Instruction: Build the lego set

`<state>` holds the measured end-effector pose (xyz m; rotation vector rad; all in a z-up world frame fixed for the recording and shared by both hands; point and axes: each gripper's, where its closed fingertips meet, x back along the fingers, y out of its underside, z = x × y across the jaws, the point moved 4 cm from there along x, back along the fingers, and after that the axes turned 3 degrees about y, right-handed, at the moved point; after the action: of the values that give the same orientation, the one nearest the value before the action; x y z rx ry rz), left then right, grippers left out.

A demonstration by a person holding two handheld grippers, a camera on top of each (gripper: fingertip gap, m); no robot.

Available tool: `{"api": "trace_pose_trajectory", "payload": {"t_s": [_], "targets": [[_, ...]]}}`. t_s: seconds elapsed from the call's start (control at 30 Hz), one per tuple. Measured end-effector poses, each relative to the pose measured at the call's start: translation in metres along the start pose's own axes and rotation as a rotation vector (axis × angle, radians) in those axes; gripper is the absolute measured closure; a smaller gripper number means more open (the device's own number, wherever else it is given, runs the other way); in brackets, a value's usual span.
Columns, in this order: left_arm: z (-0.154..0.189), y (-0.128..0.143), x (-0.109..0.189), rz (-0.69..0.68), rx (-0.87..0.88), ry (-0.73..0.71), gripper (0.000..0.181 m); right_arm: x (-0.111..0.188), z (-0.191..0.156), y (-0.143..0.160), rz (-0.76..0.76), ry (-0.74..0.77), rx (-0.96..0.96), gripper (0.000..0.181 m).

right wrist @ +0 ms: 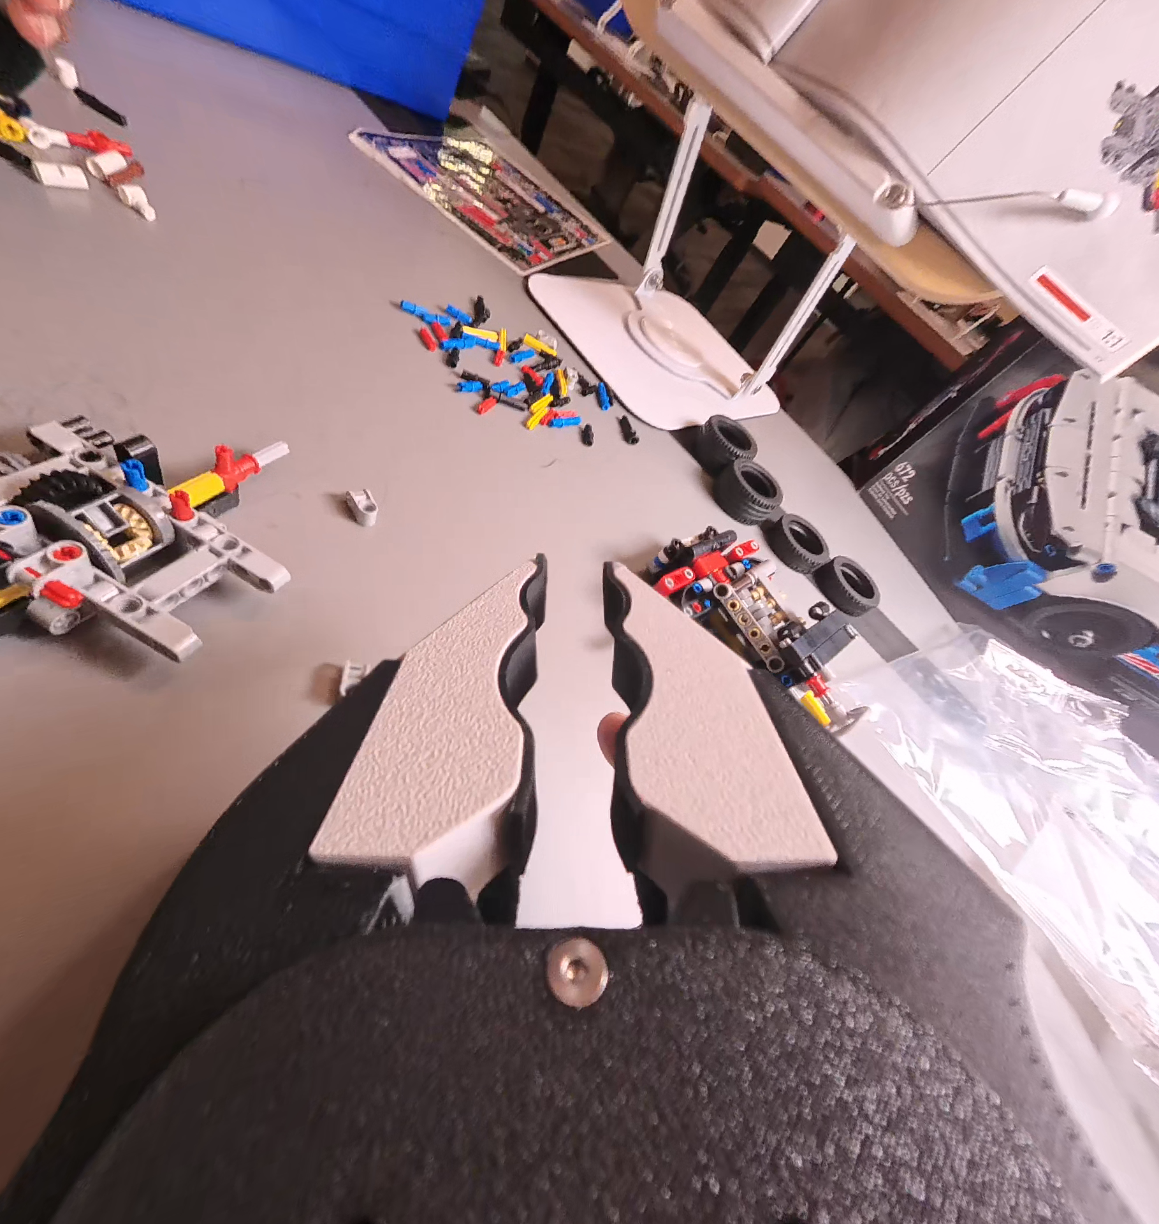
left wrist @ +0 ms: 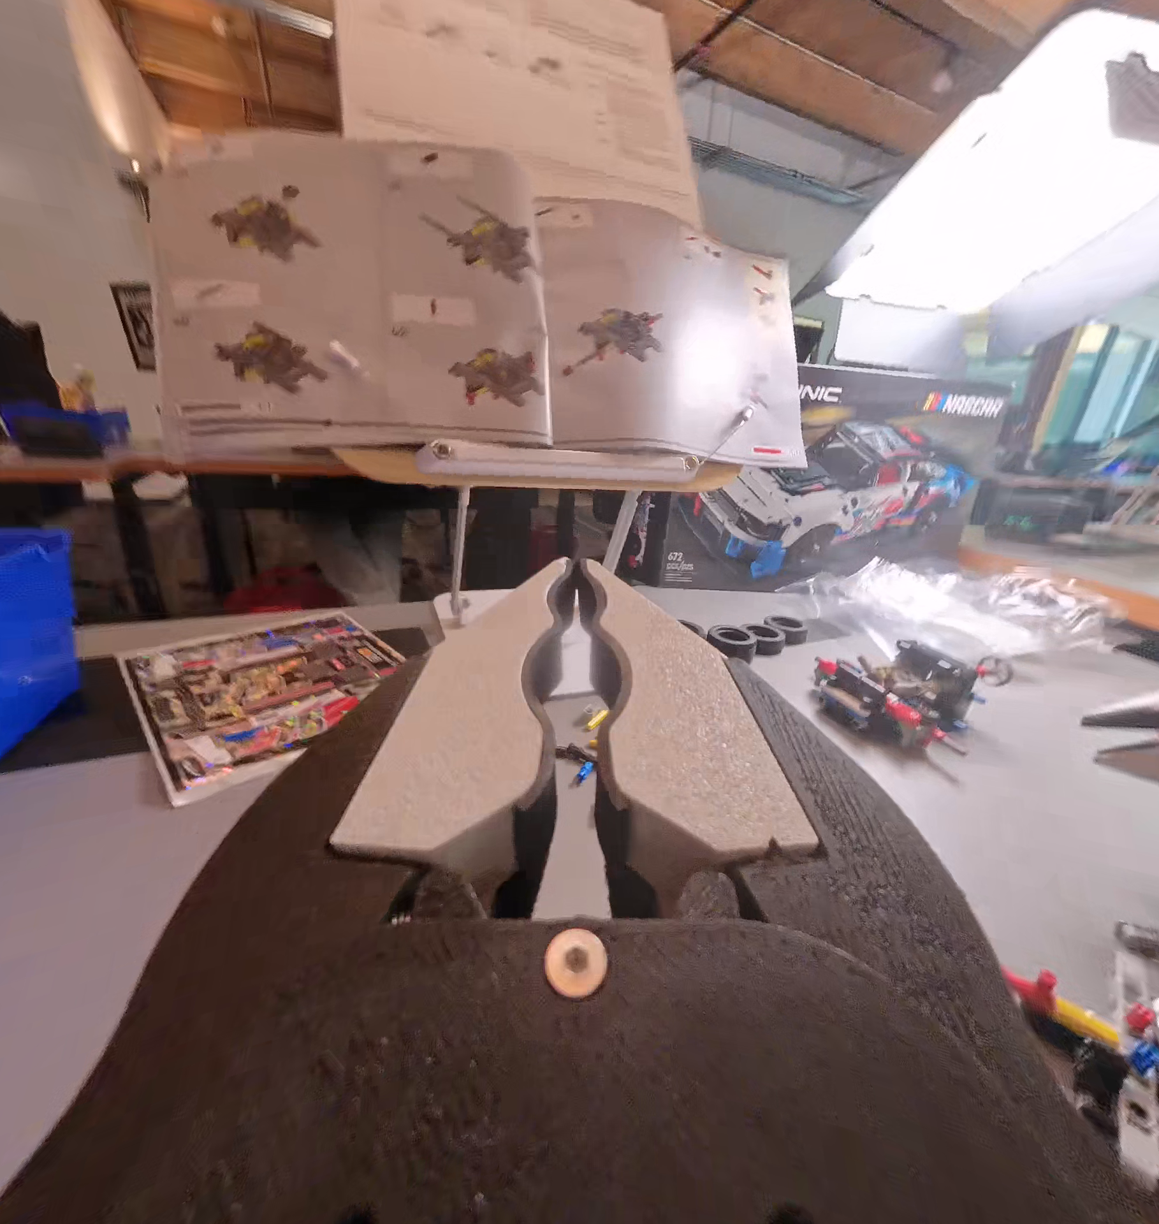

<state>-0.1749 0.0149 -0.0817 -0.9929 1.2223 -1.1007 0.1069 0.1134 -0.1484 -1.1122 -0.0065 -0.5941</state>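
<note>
Larger lego sub-assembly (right wrist: 87,536) lies on the grey table (right wrist: 298,298) left of the right gripper (right wrist: 573,576); smaller one (right wrist: 736,609) is just right of its tips, beside four black tyres (right wrist: 789,510). Loose pins (right wrist: 517,364) are scattered ahead, near the white book stand base (right wrist: 663,344). Right gripper's jaws stand narrowly apart, empty; left gripper (left wrist: 575,563) has tips pinched together, nothing held, aimed at the open instruction booklet (left wrist: 365,298).

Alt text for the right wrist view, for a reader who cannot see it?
The open, empty right gripper hovers over a grey table. A half-built chassis lies left, a smaller assembly and four black tyres right, and a pile of small coloured pins ahead.
</note>
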Motion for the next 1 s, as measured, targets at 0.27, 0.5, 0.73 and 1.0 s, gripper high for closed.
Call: {"api": "trace_pose_trajectory", "payload": {"t_s": [0.27, 0.5, 0.73, 1.0], "targets": [[-0.02, -0.011, -0.007, 0.026, 0.383, 0.521, 0.178, -0.006, -0.011, -0.016, 0.097, -0.01, -0.085, 0.168], [-0.023, 0.014, 0.003, -0.075, 0.164, 0.276, 0.149, -0.04, -0.008, -0.058, 0.2, -0.143, -0.168, 0.168], [0.013, 0.034, 0.0, -0.258, 0.013, 0.311, 0.132, -0.068, -0.028, -0.045, -0.012, -0.509, -0.097, 0.165], [0.05, 0.058, 0.013, -0.443, -0.117, 0.616, 0.141, -0.066, -0.032, -0.036, -0.004, -0.546, -0.135, 0.162]]}}
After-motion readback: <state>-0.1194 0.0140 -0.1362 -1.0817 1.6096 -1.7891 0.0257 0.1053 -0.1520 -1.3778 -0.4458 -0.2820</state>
